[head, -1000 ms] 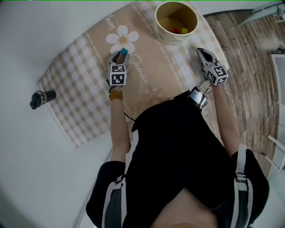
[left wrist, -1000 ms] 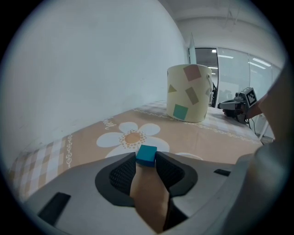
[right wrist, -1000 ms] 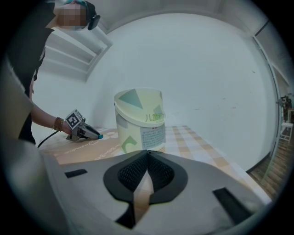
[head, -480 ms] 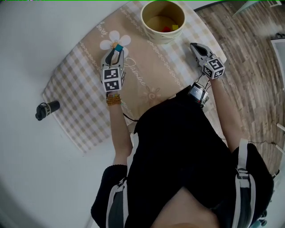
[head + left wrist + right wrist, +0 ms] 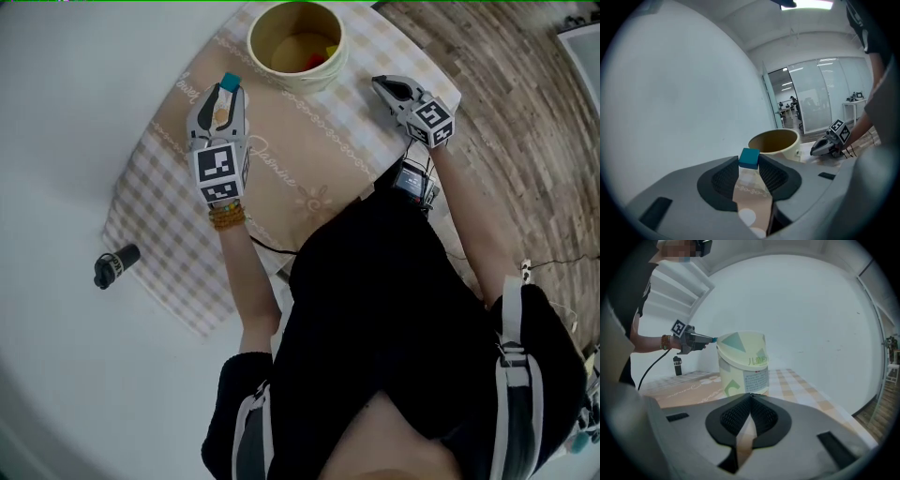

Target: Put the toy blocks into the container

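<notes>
Biggest thing on my feed is the soft checked cloth (image 5: 159, 225) with a beige flower-print middle, spread over a smooth white table (image 5: 75, 112). At its far end sits the round cream container (image 5: 309, 82), smooth-walled, with a red block (image 5: 314, 63) and something yellowish inside. My left gripper (image 5: 225, 94) hangs near the rim, ribbed black pads (image 5: 723, 180) clamped on a little teal cube (image 5: 749, 158). The right gripper (image 5: 382, 86) is pinched together on nothing, just right of the container. A tiny black bottle (image 5: 115, 267) sits off the cloth.

Green characters "儿童" on container (image 5: 740, 364); cursive script on cloth (image 5: 309, 155) illegible
</notes>
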{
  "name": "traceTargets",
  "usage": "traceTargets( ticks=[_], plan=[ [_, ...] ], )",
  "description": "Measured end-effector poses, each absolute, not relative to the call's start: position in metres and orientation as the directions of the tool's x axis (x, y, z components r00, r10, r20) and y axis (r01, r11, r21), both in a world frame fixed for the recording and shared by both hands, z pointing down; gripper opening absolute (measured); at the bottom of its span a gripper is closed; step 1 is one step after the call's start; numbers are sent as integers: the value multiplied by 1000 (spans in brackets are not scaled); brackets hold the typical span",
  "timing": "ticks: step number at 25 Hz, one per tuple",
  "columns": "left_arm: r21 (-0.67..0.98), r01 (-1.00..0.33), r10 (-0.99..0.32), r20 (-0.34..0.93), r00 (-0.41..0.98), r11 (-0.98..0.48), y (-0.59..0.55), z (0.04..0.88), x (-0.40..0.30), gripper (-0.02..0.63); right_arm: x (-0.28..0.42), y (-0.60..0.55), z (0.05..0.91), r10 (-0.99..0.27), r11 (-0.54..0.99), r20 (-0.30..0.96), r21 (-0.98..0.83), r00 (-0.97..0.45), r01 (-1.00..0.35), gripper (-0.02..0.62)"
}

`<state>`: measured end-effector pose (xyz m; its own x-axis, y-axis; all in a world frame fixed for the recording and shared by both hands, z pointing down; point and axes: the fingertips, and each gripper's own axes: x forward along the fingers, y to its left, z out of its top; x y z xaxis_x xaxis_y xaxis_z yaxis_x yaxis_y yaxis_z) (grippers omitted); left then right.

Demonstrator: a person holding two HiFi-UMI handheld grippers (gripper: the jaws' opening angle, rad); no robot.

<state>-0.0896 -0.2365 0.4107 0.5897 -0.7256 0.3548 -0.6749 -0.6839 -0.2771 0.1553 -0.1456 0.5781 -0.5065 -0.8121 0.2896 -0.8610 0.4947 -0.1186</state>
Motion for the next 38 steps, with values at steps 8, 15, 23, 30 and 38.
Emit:
traceTargets(
  ticks=[8, 15, 23, 30, 38],
  plan=[
    [-310, -597, -673, 331, 662, -740, -251, 390, -29, 141, 159, -148, 580, -807, 499, 297, -118, -510, -858, 6],
    [-312, -572, -651, 340, 678, -759, -261, 387, -7, 141, 160, -148, 577, -812, 497, 288, -112, -507, -860, 6],
    [-308, -546, -627, 374, 684, -779, -260, 401, 9, 143, 159, -148, 577, -812, 499, 285, -112, -509, -859, 6],
    [-293, -545, -619, 381, 687, -785, -260, 407, 12, 143, 157, -149, 575, -812, 503, 279, -113, -513, -857, 6],
    [-287, -560, -629, 373, 682, -777, -258, 406, 2, 143, 159, -148, 578, -810, 500, 290, -114, -510, -859, 6]
  ],
)
